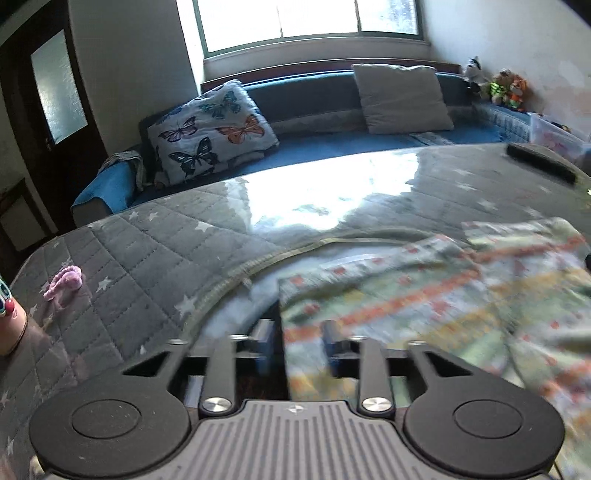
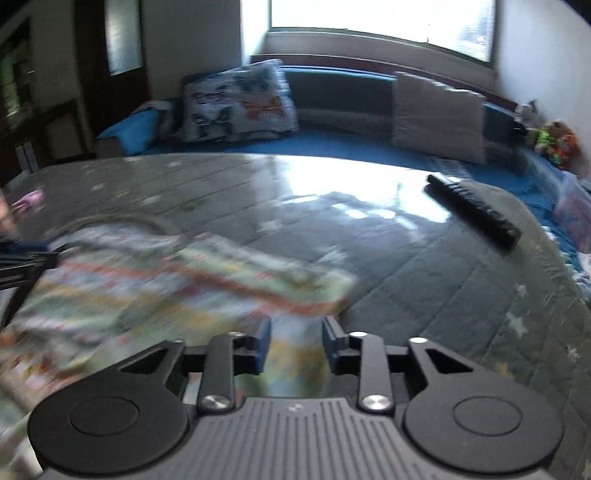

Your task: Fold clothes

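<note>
Nearest me in the left wrist view, the left gripper (image 1: 297, 345) has its fingers set apart w/ the edge of the patterned garment (image 1: 424, 295) running between them; cloth looks draped over the gap, but blur means I can't tell if the pads actually pinch it. Right wrist view is much the same: right gripper (image 2: 295, 345) w/ a clear gap between its blue pads (image 2: 263, 341), garment (image 2: 177, 280) lying in that gap, grip not confirmed. The garment sits on the grey star-quilted cover (image 1: 147, 266), near my edge of it, partly bunched.

My read: I'm mid-fold, both grippers at the near hem, prob about to lift or carry it over. Next move calls for both jaws closing firmly on a single layer, then raising both sides evenly so the fold line stays straight; uneven lift would skew it.

Further out, the left view alone shows a pink toy (image 1: 64, 282) on the cover at left and a curved trim line past the garment. The right view shows the black comb-like bar (image 2: 472, 214) in full; left view only clips it at its far right. Right view also catches the other gripper's black frame at its left edge. Beyond, both show the blue sofa (image 1: 332, 147), butterfly pillow (image 1: 214, 129), grey cushion (image 1: 402, 98) and bright window (image 1: 310, 18)
</note>
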Demonstrator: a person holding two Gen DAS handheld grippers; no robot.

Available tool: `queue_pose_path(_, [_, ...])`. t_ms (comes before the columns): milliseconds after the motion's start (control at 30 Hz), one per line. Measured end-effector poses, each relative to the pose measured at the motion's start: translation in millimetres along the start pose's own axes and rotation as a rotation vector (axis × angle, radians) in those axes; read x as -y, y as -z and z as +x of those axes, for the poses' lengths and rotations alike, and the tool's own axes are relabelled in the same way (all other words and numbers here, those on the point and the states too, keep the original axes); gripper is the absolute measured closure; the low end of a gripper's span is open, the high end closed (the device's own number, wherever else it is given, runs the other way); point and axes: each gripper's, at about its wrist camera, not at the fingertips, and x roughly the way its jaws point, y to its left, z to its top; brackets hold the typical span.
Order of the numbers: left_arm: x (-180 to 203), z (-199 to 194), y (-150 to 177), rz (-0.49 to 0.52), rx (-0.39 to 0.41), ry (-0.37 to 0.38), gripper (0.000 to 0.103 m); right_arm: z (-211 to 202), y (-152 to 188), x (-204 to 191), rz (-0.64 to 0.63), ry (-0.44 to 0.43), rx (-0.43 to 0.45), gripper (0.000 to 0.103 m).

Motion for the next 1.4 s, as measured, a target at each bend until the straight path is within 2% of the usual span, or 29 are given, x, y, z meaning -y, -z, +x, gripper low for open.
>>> queue_pose_path(67, [10.8, -12.9, 10.5, 0.030, 0.001, 0.023, 0.054, -12.4, 13.2, -14.6, -0.037, -0.053, -0.028, 0.067])
queue_pose_path(200, [32.5, -39.4, 36.0, 0.086, 0.001, 0.078, 0.048, -36.1, 47.6, -47.5, -0.132, -0.150, -0.085, 0.057])
queue_pose_path(367, [50.6, -67.6, 61.4, 0.115, 0.019, 0.100, 0.037, -73.8, 87.2, -80.5, -0.222, -0.222, -0.103, 0.057])
queue_pose_path(467, [58.1, -81.4, 73.2, 0.125, 0.040, 0.104, 0.036, -93.2, 106.5, -94.5, -0.253, -0.232, -0.090, 0.056])
queue_pose_path(600, [68.0, -99.8, 89.0, 0.138, 0.068, 0.110, 0.036, -111.3, 123.3, -102.4, -0.298, -0.182, -0.047, 0.056])
queue_pose_path(800, [79.2, -117.0, 95.0, 0.143, 0.107, 0.120, 0.035, -121.0, 134.6, -92.9, -0.178, -0.190, -0.033, 0.056])
queue_pose_path(967, [87.2, -127.4, 93.4, 0.141, 0.138, 0.130, 0.034, -141.4, 146.7, -76.9, -0.082, -0.193, 0.017, 0.056])
queue_pose_path(1133, [95.1, -137.8, 91.7, 0.140, 0.169, 0.139, 0.021, -169.4, 160.6, -39.4, 0.039, -0.116, 0.069, 0.056])
queue_pose_path(1400, [121.6, -150.5, 95.0, 0.174, 0.203, 0.208, 0.004, -183.8, 185.5, 60.8, 0.343, 0.196, 0.106, 0.055])
